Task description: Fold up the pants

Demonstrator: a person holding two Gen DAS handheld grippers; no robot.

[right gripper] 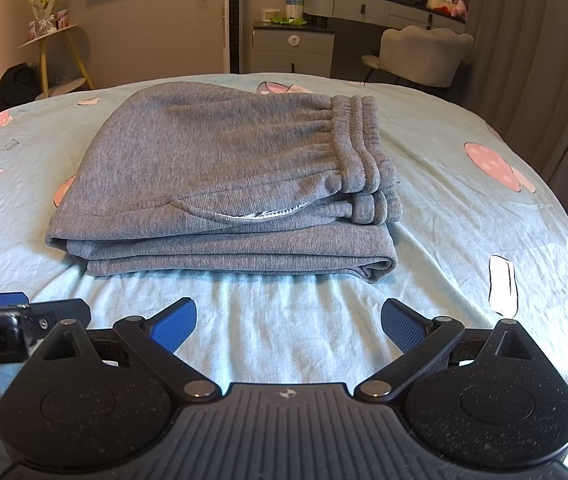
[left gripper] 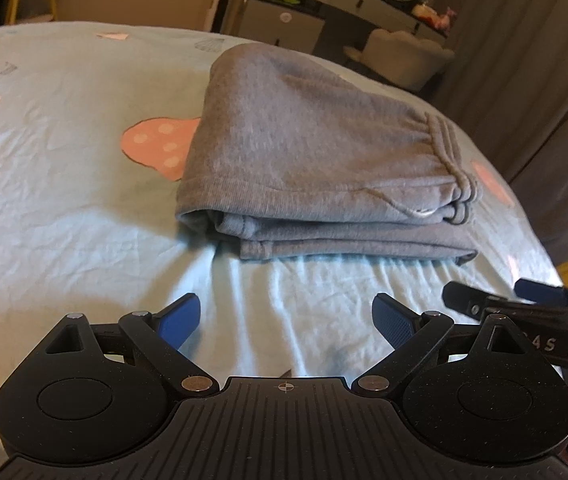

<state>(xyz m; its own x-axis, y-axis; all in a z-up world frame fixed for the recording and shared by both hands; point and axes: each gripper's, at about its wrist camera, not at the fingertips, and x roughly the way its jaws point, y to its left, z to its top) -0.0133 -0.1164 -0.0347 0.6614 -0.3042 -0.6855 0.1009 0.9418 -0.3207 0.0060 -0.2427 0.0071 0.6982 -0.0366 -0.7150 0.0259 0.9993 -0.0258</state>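
Both tongs are empty. The left gripper (left gripper: pixel 286 320) has its blue pads (left gripper: pixel 179 320) spread wide with only wrinkled sheet between them, and the right gripper (right gripper: pixel 288 322) stands the same way, jaws apart and holding nothing. In the left wrist view the right gripper shows at about four o'clock, close alongside; in the right wrist view the left one peeks in at nine o'clock, so the two sit nearly side by side, low over the bed and pointed forward at the garment.

At twelve o'clock from each, a short way off and untouched, lie the grey sweatpants (right gripper: pixel 223 184) on the light blue bedsheet (right gripper: pixel 444 208) (the one printed with pink mushrooms). They are already stacked in several layers, the elastic waistband (right gripper: pixel 358 148) on top toward one o'clock and the folded edges facing the tongs, fairly even.

As I judge it, the folding is essentially finished; at most a little squaring of the lower layers remains. The pulled-back, level pose reads as resting rather than reaching.
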